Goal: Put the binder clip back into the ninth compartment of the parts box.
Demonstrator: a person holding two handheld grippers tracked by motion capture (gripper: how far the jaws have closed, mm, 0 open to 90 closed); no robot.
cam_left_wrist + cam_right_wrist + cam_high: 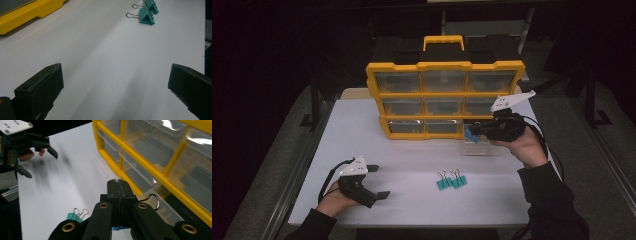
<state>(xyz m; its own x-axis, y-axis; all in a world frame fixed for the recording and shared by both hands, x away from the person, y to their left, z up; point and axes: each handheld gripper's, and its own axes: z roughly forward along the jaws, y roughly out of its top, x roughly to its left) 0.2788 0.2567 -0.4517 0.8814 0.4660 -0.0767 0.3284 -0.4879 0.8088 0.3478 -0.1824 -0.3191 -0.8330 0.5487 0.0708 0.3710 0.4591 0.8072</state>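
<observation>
Binder clip [472, 135], blue, is clamped in my right gripper [477, 131] at the right of centre in the high view, just above a clear drawer [477, 146] that stands pulled out on the table in front of the yellow drawer cabinet [445, 100]. In the right gripper view the jaws are pressed together with the clip's wire loop [153, 200] sticking out beside them. My read: this clip is being carried to the drawer and is not yet dropped in.

Left to do: two teal binder clips [451, 181] lie side by side at lower centre of the high view, untouched. Whether the drawer already holds anything I cannot tell.

My left gripper [379, 181] rests at the lower left with its jaws spread wide and nothing between them.

Surface: plain white table top [412, 160], matte, otherwise bare. Room around it is dark; a metal frame and grey floor show dimly at the edges.
</observation>
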